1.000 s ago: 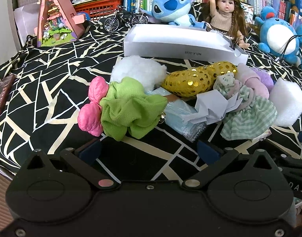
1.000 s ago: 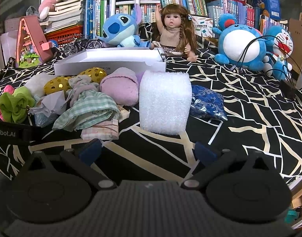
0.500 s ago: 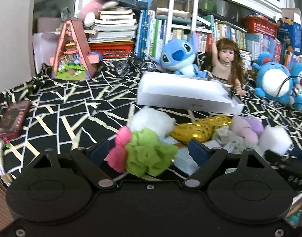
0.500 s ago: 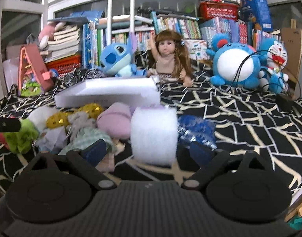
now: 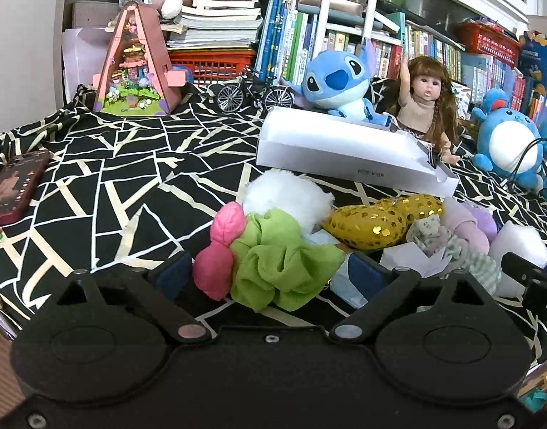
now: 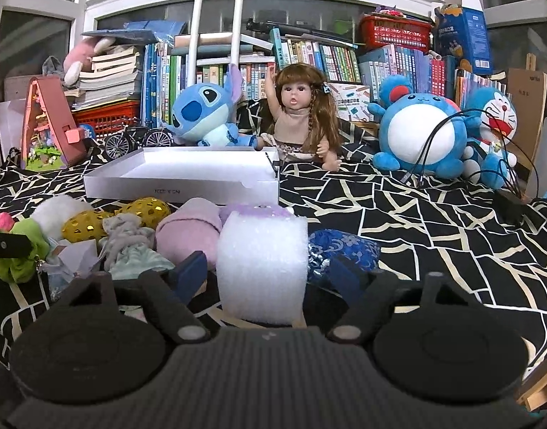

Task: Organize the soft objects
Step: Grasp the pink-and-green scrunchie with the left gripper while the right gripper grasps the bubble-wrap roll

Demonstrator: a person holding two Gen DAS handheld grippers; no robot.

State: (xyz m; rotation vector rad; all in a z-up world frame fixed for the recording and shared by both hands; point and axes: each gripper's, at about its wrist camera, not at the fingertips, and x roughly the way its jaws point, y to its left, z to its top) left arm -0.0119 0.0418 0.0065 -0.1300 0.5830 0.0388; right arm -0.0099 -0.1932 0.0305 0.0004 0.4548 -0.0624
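Left gripper [image 5: 270,273] is spread wide around the green scrunchie [image 5: 280,268] and pink one [image 5: 220,250], not gripping yet. Right gripper [image 6: 268,275] is equally wide open around the white foam block [image 6: 262,264], holding nothing. The rest of the soft pile sits just in front of the white box [image 6: 180,178], which looks empty. I'd close slowly, low on the foam, so it squashes evenly instead of popping out.
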